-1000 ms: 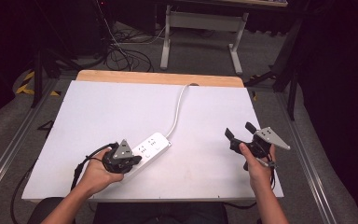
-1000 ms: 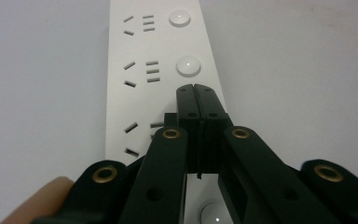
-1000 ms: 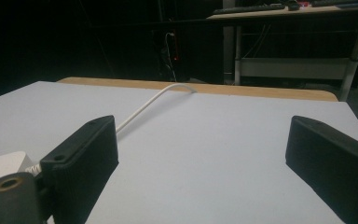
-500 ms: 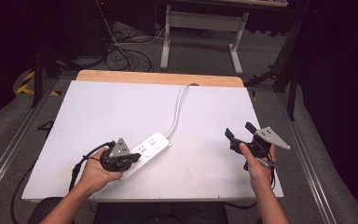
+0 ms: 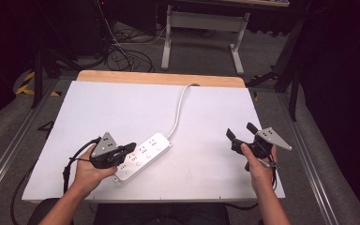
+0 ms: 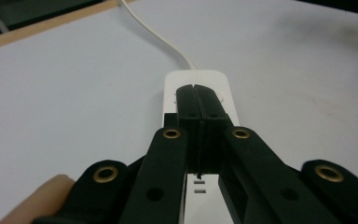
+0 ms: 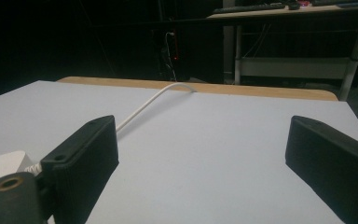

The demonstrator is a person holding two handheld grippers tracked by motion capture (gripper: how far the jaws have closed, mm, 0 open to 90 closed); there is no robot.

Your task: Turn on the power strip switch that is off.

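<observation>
A white power strip lies slantwise on the white table, and its white cable runs to the far edge. My left gripper is shut with nothing in it, its tips low over the near half of the strip. In the left gripper view the closed jaws meet at my left gripper's tip, above the power strip, with the cable beyond. My right gripper is open, held above the table's right side. In the right gripper view my right gripper frames bare table, the power strip's end and the cable.
The table's wooden far edge borders a dark floor with cables and a metal desk frame. A rail runs along the table's right side. Both forearms come in over the near edge.
My left hand has shifted slightly back toward the near left over the power strip. The right gripper has stayed still and open.
</observation>
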